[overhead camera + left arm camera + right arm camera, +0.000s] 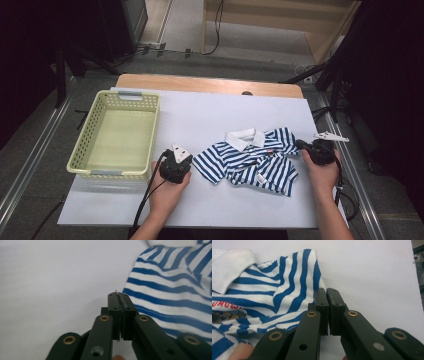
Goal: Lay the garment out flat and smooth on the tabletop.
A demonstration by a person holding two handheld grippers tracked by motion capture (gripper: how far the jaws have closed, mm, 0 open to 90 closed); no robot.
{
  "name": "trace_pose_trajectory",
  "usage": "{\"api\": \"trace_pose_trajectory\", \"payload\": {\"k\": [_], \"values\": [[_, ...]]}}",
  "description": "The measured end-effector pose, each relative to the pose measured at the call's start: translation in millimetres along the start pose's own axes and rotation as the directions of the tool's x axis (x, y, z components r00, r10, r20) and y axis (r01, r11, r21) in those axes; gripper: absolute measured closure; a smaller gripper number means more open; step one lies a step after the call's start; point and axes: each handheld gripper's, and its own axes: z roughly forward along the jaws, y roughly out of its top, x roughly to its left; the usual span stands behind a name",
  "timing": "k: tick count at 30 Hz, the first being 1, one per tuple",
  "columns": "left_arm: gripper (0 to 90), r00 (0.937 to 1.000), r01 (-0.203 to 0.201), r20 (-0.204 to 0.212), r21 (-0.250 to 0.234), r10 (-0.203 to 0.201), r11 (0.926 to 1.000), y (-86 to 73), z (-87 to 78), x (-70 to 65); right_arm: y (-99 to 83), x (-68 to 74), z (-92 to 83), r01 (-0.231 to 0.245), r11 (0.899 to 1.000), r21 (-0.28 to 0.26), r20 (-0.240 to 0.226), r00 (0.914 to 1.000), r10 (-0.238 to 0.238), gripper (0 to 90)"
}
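A small blue-and-white striped polo shirt (250, 162) with a white collar lies crumpled on the white table cover, right of centre. My left gripper (189, 161) sits at the tip of the shirt's left sleeve. In the left gripper view its jaws (117, 293) are pressed together right at the sleeve hem (160, 292), with a thread of fabric showing at the tip. My right gripper (300, 145) is at the shirt's right sleeve. Its jaws (326, 291) are closed on the very edge of that striped sleeve (297, 282).
A pale green perforated basket (154, 131) stands empty at the left of the table. The white cover (200, 112) is bare behind the shirt. The wooden table edge (210, 84) runs along the back, and cables trail from both grippers toward the person.
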Motion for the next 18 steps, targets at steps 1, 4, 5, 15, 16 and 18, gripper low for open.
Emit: {"api": "trace_pose_trajectory", "payload": {"k": [1,4,5,15,16,18], "values": [[82.7,1.0000,0.006,0.007,-0.007,-0.006,1.0000,-0.1,0.5,-0.8,-1.5,-0.9,-0.4,0.004,1.000,-0.003,-0.014,0.9999,-0.004,84.9],[70.4,0.9986,0.007,0.053,-0.017,-0.006,0.9998,0.6,2.6,-4.8,-2.0,-0.8,-3.2,0.011,1.000,-0.027,-0.045,0.9989,-0.012,76.4],[62.7,0.9987,0.006,0.050,-0.012,-0.006,0.9999,1.3,3.4,-5.7,-0.6,-0.5,-5.2,0.010,0.999,-0.050,-0.067,0.9977,-0.014,72.6],[43.6,0.9922,0.083,0.090,0.044,-0.086,0.9956,6.1,14.3,-4.5,16.6,13.0,8.5,0.068,0.996,-0.061,-0.053,0.9961,-0.071,54.5],[46.7,0.9928,0.068,0.096,0.046,-0.072,0.9966,6.0,14.4,-6.1,17.4,12.3,12.0,0.066,0.996,-0.056,-0.044,0.9967,-0.068,53.8],[51.2,0.9954,0.035,0.088,0.049,-0.039,0.9982,5.9,14.5,-10.0,18.7,10.3,18.1,0.043,0.998,-0.041,-0.039,0.9982,-0.045,53.0]]}}
